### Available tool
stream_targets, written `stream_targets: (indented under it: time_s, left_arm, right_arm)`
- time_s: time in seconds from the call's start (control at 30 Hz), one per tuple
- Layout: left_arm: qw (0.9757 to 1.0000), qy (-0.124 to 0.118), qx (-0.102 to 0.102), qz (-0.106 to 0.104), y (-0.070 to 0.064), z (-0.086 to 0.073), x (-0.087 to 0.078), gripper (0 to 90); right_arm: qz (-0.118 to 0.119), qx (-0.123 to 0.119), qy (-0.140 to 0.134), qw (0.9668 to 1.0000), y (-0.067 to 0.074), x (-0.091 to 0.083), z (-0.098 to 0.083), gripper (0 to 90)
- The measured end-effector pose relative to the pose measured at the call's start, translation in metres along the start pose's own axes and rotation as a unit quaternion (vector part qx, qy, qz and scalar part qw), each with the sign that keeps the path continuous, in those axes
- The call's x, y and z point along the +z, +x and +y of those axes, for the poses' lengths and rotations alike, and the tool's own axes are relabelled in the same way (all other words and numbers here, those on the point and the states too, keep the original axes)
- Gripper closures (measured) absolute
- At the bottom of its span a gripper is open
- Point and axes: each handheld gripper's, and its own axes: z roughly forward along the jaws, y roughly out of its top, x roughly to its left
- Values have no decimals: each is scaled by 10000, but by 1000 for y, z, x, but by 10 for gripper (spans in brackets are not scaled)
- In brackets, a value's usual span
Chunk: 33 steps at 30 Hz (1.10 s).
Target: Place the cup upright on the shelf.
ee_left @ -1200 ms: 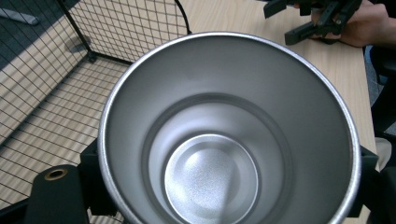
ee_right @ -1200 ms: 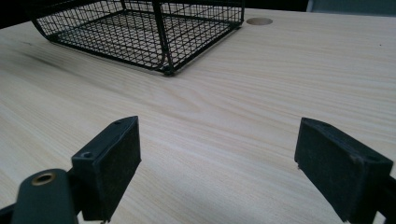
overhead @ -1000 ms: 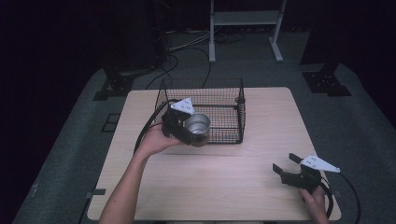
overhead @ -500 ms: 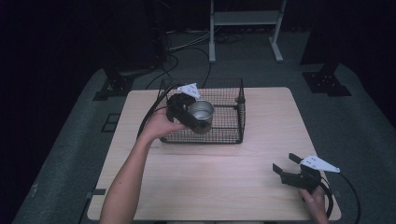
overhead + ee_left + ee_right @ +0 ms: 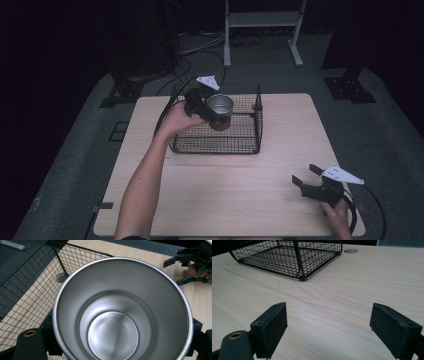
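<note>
The left gripper (image 5: pixel 212 116) is up over the black wire basket (image 5: pixel 240 142), which sits on the far half of the wooden counter (image 5: pixel 225 185), a little left of its middle. Its fingers are closed against the sides of a steel cup (image 5: pixel 220 107), one on each side of the wall, and the cup hangs in the air above the basket's far left part, tipped a bit so its open mouth faces up and toward the near side. Looking down along that gripper, the cup (image 5: pixel 120 312) is empty, its inside brushed and shiny, with the basket's mesh (image 5: pixel 30 290) below and to the left of it and bare counter past the rim. The person's left forearm (image 5: pixel 145 185) reaches in from the near edge to that gripper. Over at the near right corner, the right gripper (image 5: pixel 306 178) is low at the counter, held by a hand (image 5: pixel 336 212) at the edge. Its fingers (image 5: pixel 270 327) are spread wide apart with nothing between them but wood grain, and they point toward the basket (image 5: pixel 294 257), which stands well apart from them.
</note>
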Motion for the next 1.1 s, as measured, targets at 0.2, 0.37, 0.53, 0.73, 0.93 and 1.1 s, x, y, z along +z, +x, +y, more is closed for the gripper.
stream_targets:
  time_s: [0.2,0.37,0.53,0.73,0.93,1.1]
  left_arm:
    - [9999,128,-56,-12,10,6,8,176]
    - [9997,229,-72,5,19,11,15,176]
    - [9994,316,-96,52,26,18,21,176]
    - [9988,450,-103,131,34,20,32,177]
    - [9981,563,-192,168,42,16,42,176]
    - [9968,721,-295,168,49,9,54,176]
  right_arm:
    - [6,2,3,10000,0,0,0,137]
    - [3,14,-2,10000,0,0,0,137]
    - [12,17,0,10000,0,0,0,137]
    - [13,9,2,10000,0,0,0,137]
    - [19,5,2,10000,0,0,0,137]
    - [32,1,12,10000,0,0,0,137]
